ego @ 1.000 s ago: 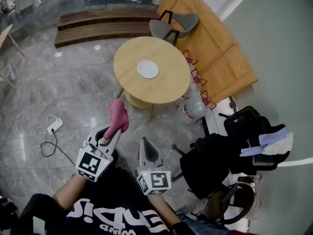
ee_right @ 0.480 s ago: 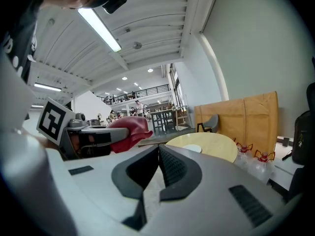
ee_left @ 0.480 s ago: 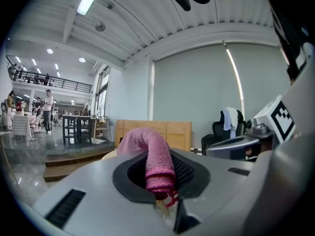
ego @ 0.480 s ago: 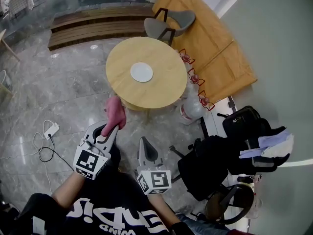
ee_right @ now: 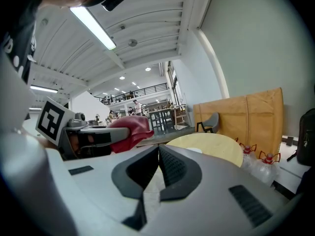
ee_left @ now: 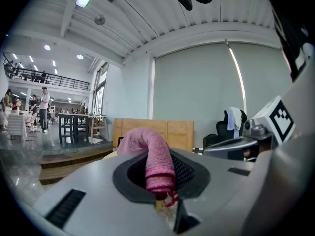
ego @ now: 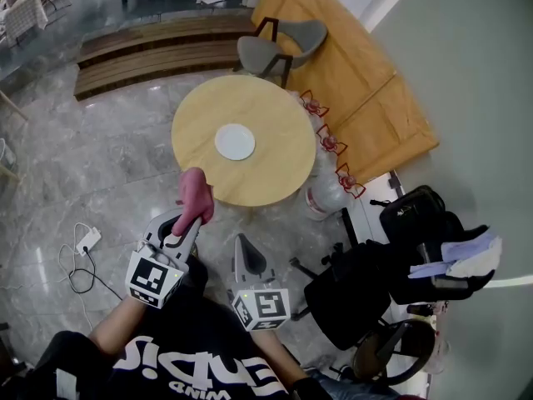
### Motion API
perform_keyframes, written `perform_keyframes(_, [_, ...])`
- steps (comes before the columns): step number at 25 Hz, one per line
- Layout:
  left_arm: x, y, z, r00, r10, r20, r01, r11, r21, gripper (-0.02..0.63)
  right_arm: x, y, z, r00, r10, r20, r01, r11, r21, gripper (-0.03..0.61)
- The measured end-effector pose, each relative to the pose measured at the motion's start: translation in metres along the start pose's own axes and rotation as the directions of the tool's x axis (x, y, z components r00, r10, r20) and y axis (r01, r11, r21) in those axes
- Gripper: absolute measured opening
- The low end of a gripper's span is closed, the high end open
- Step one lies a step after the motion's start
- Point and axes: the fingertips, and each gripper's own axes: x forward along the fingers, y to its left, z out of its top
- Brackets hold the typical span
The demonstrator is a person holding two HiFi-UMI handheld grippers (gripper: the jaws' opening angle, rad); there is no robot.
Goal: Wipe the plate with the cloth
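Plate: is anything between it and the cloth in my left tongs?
Nothing visible. The plate lies alone on the round table; only bare tabletop lies between it and the cloth gripped by the left tongs.

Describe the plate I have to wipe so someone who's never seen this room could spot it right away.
Find the round light wooden table on the grey polished floor, next to the grey chair. The small white round plate lies near the table's middle, the only thing on the tabletop.
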Motion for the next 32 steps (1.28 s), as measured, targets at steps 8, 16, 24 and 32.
perform_keyframes(8, [0.035,0.030,0.005,0.999,-0.031,-0.025,0.030,0.999,-0.023,0.052,0.042,-0.013,0.007,0.999,-0.017,-0.027,0.017,1.000,0.015,0.023])
perform_keyframes(16, [0.063,0.062,0.004,0.998,-0.062,-0.025,0.061,0.998,-0.006,0.052,0.085,-0.019,0.010,0.998,-0.041,-0.045,0.042,0.999,0.029,0.023])
perform_keyframes(24, [0.089,0.096,0.006,0.993,-0.113,-0.030,0.113,0.994,0.000,0.052,0.128,-0.026,0.022,0.996,-0.086,-0.039,0.087,0.996,0.026,0.023])
perform_keyframes(32, [0.111,0.109,0.010,0.989,-0.147,-0.033,0.147,0.989,-0.005,0.052,0.139,-0.050,0.026,0.987,-0.154,-0.036,0.155,0.987,0.036,0.023])
